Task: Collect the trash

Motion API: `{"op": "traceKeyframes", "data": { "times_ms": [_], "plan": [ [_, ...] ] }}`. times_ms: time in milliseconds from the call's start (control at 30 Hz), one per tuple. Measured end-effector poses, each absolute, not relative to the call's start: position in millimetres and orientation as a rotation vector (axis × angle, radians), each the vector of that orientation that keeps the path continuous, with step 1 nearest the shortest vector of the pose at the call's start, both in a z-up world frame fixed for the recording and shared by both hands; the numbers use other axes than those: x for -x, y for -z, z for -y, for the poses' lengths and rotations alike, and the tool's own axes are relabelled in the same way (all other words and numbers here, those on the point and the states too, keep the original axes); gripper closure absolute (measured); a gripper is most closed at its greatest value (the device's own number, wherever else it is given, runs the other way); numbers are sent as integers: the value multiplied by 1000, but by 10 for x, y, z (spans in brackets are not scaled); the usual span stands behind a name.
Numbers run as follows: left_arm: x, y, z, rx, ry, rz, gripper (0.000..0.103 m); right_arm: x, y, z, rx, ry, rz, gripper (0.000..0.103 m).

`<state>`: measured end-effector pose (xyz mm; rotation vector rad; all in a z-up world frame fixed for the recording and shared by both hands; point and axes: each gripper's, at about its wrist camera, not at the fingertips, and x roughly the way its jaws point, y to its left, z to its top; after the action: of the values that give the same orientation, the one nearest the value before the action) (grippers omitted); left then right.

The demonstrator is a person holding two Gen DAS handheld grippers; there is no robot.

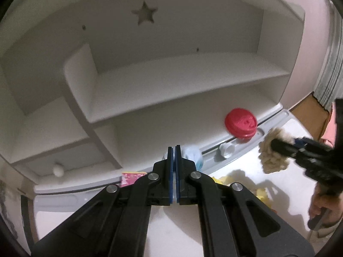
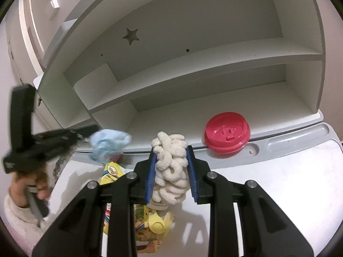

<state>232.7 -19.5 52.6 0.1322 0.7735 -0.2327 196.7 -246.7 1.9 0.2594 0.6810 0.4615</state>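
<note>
My right gripper [image 2: 170, 152] is shut on a clump of pale puffed snacks [image 2: 171, 171] and holds it above the white desk; the clump also shows in the left wrist view [image 1: 273, 152] at the tip of the right gripper [image 1: 270, 144]. My left gripper [image 1: 174, 150] has its jaws pressed together on a crumpled light-blue tissue [image 1: 191, 155], which also shows in the right wrist view [image 2: 108, 144]. A red cup lid [image 2: 227, 132] leans by the shelf base. A yellow snack wrapper [image 2: 145, 220] lies on the desk under my right gripper.
A white shelf unit [image 1: 171, 79] with a star cut-out stands at the back of the desk. A grey tray strip [image 2: 289, 147] runs along its base. A white bottle cap [image 1: 226, 150] and a pink packet [image 1: 130, 178] lie near it.
</note>
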Motion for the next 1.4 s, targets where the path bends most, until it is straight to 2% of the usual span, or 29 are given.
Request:
{"op": "traceKeyframes", "data": {
  "times_ms": [167,467,767,967,1133,1267,1400],
  "plan": [
    [-2024,-889,345,-157,279,-709,103,-1770,-102,2534,-262,-458,-680,77],
    [-1167,-1368,1255,-216,505,-596,103,-818,-522,3289,-279,-337,-570,77],
    [41,-1311,2643,-317,904,-569,103,582,-651,4330,-267,-108,-544,77],
    [740,-726,3473,-418,1141,-669,103,1385,-221,5063,-261,98,-678,77],
    [1154,180,4032,-486,1276,-848,103,1689,791,5631,-426,198,-876,77],
    [1194,1034,4411,-533,1301,-1028,103,1727,1532,5838,-508,242,-1003,77],
    [1139,1637,4604,-614,1269,-1116,103,1679,1967,5827,-532,220,-1084,77]
  ]
}}
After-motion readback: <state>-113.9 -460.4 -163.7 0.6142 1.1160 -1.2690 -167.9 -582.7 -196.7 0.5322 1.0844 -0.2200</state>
